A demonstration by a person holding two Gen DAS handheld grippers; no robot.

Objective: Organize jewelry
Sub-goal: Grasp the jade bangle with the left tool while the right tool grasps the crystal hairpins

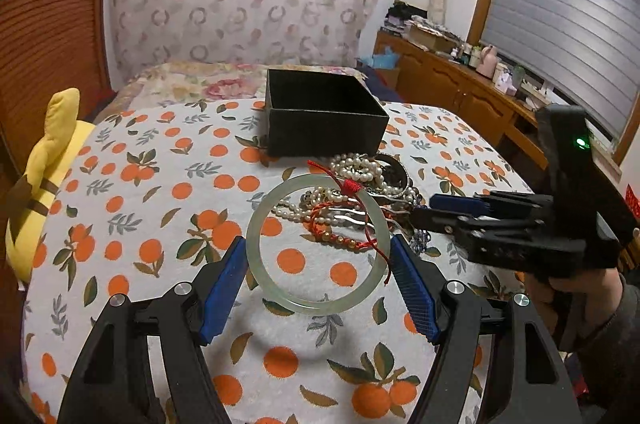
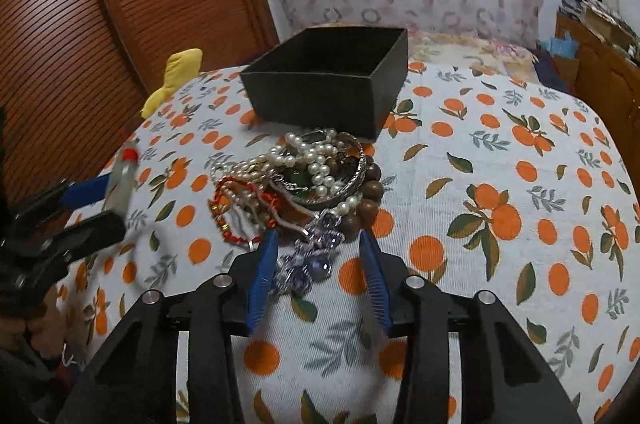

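Note:
My left gripper (image 1: 318, 254) is shut on a pale green jade bangle (image 1: 260, 264) with a red cord and holds it above the table. It shows blurred in the right wrist view (image 2: 120, 189). An open black box (image 1: 320, 115) stands behind a pile of jewelry (image 1: 360, 199) with pearls, red bracelets and wooden beads. My right gripper (image 2: 318, 244) is open, its fingers either side of a purple crystal piece (image 2: 312, 260) at the pile's (image 2: 296, 179) near edge. The box (image 2: 332, 79) looks empty.
The table has an orange-print cloth (image 1: 140, 216). A yellow plush toy (image 1: 44, 175) lies at its left edge. A wooden cabinet (image 1: 460, 83) with clutter stands at the right under a window. A bed lies behind the table.

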